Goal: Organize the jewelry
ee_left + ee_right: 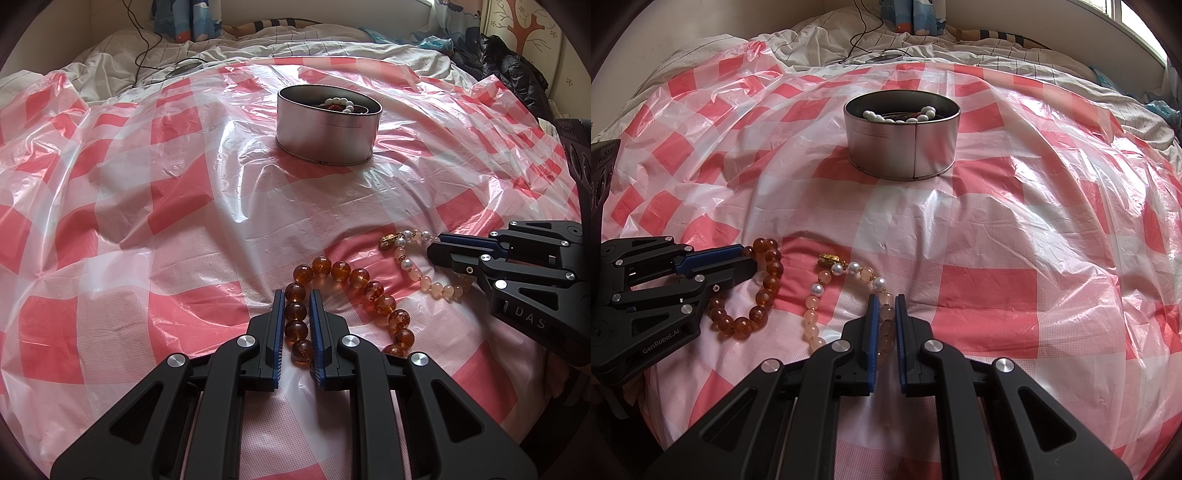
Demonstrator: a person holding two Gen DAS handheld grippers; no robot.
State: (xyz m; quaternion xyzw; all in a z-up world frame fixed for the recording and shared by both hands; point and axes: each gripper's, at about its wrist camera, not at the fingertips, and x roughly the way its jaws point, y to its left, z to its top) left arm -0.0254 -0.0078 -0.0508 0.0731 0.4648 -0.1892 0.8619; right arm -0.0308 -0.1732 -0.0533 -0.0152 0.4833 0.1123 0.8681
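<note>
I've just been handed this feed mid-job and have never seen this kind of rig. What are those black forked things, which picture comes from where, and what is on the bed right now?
The black forked things are two hand-held grippers, one in each of a person's hands. Each carries a camera looking forward along its fingers, so each picture shows its own gripper at the bottom edge and the other at the side.

The left wrist view shows the left gripper, jaws shut on a strand of the amber bead bracelet. The right wrist view shows the right gripper, jaws shut on the pink and pearl bracelet.

Both bracelets still lie on the red and white checked plastic sheet spread over the bed. Farther back stands a round metal tin, open, with white beads and something dark red already inside.
</note>
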